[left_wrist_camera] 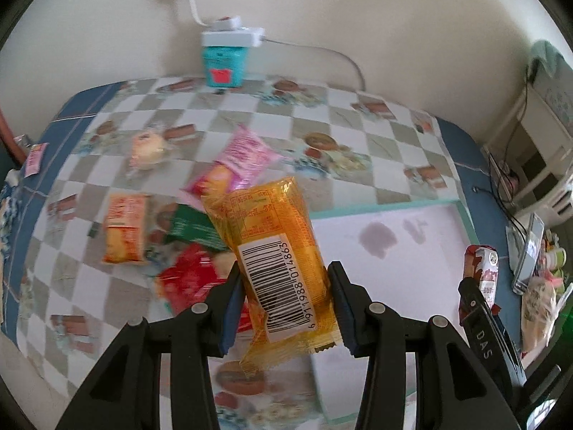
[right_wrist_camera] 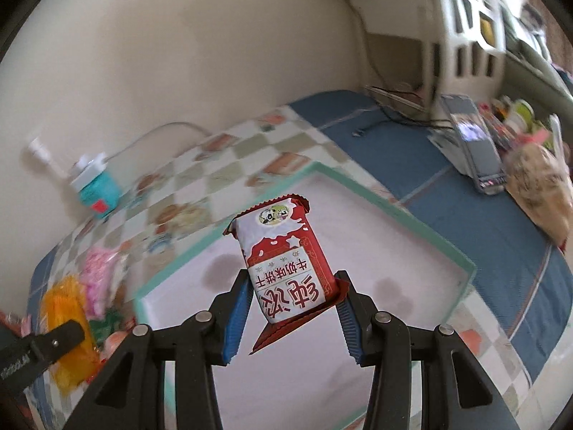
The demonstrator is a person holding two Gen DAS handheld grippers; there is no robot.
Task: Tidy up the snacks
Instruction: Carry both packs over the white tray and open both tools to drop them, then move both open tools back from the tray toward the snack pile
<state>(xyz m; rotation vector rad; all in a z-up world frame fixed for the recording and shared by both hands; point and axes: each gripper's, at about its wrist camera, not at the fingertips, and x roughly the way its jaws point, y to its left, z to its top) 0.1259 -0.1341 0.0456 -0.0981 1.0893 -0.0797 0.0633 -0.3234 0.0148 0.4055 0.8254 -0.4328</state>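
My left gripper (left_wrist_camera: 284, 304) is shut on an orange snack packet (left_wrist_camera: 275, 251) with a barcode, held above the table beside the tray's left edge. My right gripper (right_wrist_camera: 292, 308) is shut on a red and white biscuit packet (right_wrist_camera: 286, 251), held above the white tray with a green rim (right_wrist_camera: 412, 211). The tray also shows in the left wrist view (left_wrist_camera: 462, 215), with the right gripper's packet (left_wrist_camera: 481, 268) at its right side. Loose snacks lie on the checkered cloth: a pink packet (left_wrist_camera: 243, 154), an orange packet (left_wrist_camera: 123, 229), a green one (left_wrist_camera: 193, 225), a red one (left_wrist_camera: 189, 276), a pale bun (left_wrist_camera: 147, 148).
A teal box (left_wrist_camera: 224, 62) with a white power adapter on top stands at the back by the wall. A phone on a stand (right_wrist_camera: 472, 143), a bagged snack (right_wrist_camera: 540, 186) and cables sit at the right. A white shelf unit (right_wrist_camera: 462, 28) stands beyond.
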